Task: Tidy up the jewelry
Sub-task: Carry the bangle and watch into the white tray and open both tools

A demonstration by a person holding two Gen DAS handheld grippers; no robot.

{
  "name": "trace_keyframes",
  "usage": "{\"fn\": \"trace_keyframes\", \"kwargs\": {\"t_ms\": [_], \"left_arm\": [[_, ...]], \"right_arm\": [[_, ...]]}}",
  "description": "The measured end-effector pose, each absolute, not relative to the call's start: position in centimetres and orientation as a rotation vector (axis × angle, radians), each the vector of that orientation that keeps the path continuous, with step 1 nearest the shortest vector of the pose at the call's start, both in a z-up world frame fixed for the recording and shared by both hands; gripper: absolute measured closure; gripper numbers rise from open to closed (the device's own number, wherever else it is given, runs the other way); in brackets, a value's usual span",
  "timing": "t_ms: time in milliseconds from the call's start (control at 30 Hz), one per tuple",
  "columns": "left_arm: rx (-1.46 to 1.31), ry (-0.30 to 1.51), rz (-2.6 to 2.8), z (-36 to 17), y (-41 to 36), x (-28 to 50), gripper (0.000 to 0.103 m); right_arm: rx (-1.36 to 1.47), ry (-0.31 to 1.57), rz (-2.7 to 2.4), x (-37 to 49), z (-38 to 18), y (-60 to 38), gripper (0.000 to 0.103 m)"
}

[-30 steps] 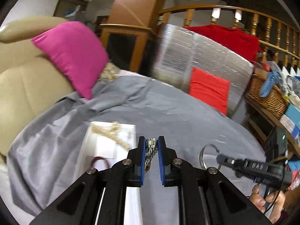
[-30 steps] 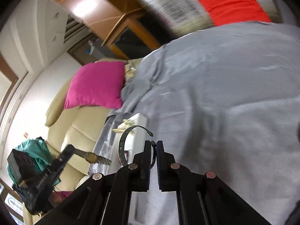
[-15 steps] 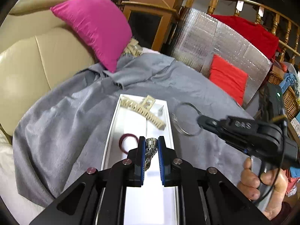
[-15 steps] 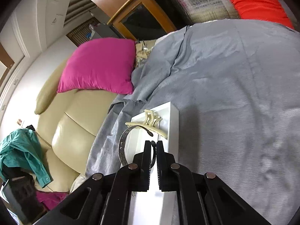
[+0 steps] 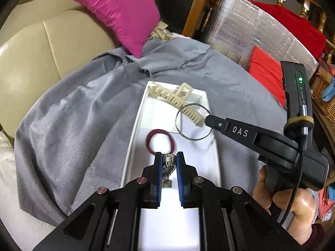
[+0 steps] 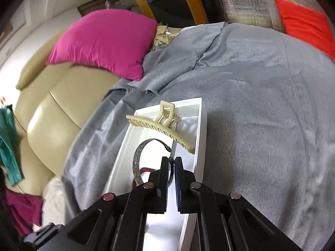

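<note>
We have both hands over the white tray [image 5: 134, 129] now. Our left gripper [image 5: 169, 167] is clamped on a metal link bracelet [image 5: 168, 161], which dangles between the blue pads above the near part of the tray. Just ahead of it lies a maroon hair tie [image 5: 161, 141]. Our right gripper [image 6: 171, 163] is clenched tight on a thin silver bangle [image 6: 137, 159], pinching it by one edge so the ring sticks out toward the cream claw clip [image 6: 165, 125] resting across the tray's far end.

What could go wrong here? The bangle is held by a sliver of metal, so we judge it could pivot or slip if the hand tilts. Let go too high and it may roll off onto the grey cloth [image 6: 251, 104]. The ring also sits very near the clip's teeth and could snag. The chain, dropped carelessly, could pile onto the hair tie and tangle.
</note>
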State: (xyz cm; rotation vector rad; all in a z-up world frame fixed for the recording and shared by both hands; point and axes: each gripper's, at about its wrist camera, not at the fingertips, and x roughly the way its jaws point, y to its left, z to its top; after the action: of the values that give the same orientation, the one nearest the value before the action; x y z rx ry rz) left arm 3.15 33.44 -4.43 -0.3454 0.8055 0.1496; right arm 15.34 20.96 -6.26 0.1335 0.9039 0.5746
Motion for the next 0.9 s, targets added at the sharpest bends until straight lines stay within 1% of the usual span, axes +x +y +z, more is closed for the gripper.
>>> {"fn": "trace_keyframes", "kwargs": {"t_ms": [500,633,833,900], "left_arm": [[-0.356,0.904,0.202,-6.5,34.3,3.9,0.09],[-0.364,0.905,0.206,-6.6,34.6,3.9,0.09],[-0.355,0.917,0.22,-6.6,34.7,4.0,0.09],[-0.346,0.907,0.227,-6.4,34.6,3.9,0.089]], "right_arm": [[-0.191,0.858,0.531,14.7,-7.8,23.6,0.097],[-0.22,0.862,0.542,14.6,-8.0,23.8,0.097],[-0.257,0.863,0.545,14.3,-7.8,24.0,0.094],[-0.24,0.857,0.559,14.2,-7.5,23.7,0.09]]}}
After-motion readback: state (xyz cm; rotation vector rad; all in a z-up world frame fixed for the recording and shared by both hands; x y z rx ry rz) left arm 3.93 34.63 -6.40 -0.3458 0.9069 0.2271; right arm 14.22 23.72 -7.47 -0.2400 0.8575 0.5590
